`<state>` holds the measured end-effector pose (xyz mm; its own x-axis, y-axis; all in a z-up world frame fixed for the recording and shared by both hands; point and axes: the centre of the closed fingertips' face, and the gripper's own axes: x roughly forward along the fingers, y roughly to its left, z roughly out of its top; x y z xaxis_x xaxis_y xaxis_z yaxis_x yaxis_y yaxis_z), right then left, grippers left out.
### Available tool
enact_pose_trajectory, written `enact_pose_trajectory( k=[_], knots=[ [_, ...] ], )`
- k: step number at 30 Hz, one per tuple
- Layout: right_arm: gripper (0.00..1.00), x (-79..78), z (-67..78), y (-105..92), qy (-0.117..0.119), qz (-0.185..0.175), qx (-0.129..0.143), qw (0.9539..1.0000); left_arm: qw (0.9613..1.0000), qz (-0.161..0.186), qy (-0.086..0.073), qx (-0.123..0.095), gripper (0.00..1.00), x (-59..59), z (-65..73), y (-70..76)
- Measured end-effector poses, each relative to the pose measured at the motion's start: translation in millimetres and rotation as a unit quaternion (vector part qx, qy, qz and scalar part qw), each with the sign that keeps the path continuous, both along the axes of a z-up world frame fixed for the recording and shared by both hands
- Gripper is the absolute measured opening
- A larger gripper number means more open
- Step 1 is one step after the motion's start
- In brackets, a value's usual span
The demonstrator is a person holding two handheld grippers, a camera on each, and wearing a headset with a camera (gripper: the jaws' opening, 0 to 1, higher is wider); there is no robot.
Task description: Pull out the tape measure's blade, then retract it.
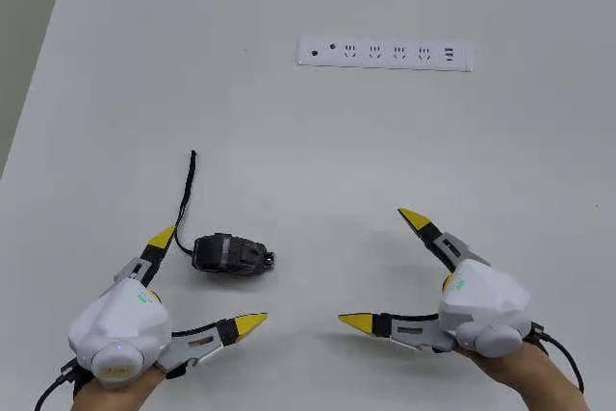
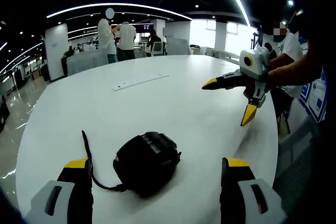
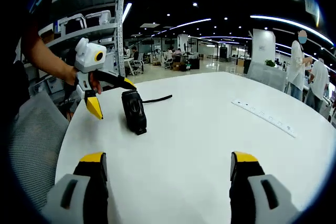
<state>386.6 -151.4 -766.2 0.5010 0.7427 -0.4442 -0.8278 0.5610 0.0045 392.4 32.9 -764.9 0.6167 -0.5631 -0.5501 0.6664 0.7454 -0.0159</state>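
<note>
Black squat tape measure lies on the white desk, twelve o'clock from the left tool, jaws spread wide; right tool, three o'clock, equally spread

The tape measure lies on the counter near its near edge, left of the middle, its strap trailing toward the far edge. The left tongs sit just before it, apart from it. The right tongs are well to its right. A power strip lies behind, toward the far edge.
</note>
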Motion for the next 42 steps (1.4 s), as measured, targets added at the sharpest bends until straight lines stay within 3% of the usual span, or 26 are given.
enact_pose_trajectory(
  k=[10, 18, 24, 35, 42],
  knots=[
    [1.0, -21.4, 1.9, -18.6, 0.007, -0.028, 0.016, 0.9995, 0.9999, -0.01, 0.001, -0.003, 1.0, -15.7, 1.2, 10.8],
    [1.0, -31.5, -0.9, -28.7, 0.007, -0.04, 0.016, 0.999, 0.9999, -0.003, 0.002, -0.012, 1.0, -20.8, 1.6, 17.0],
    [1.0, -45.3, -5.6, -49.5, 0.014, -0.072, 0.018, 0.9971, 0.9998, -0.012, -0.004, -0.014, 1.0, -33.8, 1.5, 24.9],
    [1.0, -52.8, -8.0, -53.1, 0.012, -0.073, 0.015, 0.9972, 0.9997, -0.008, -0.022, -0.011, 1.0, -34.8, 4.5, 30.9],
    [1.0, -51.7, -5.9, -56.7, 0.011, -0.08, 0.017, 0.9966, 0.9996, -0.01, -0.023, -0.011, 1.0, -36.5, 1.9, 35.1]
  ],
)
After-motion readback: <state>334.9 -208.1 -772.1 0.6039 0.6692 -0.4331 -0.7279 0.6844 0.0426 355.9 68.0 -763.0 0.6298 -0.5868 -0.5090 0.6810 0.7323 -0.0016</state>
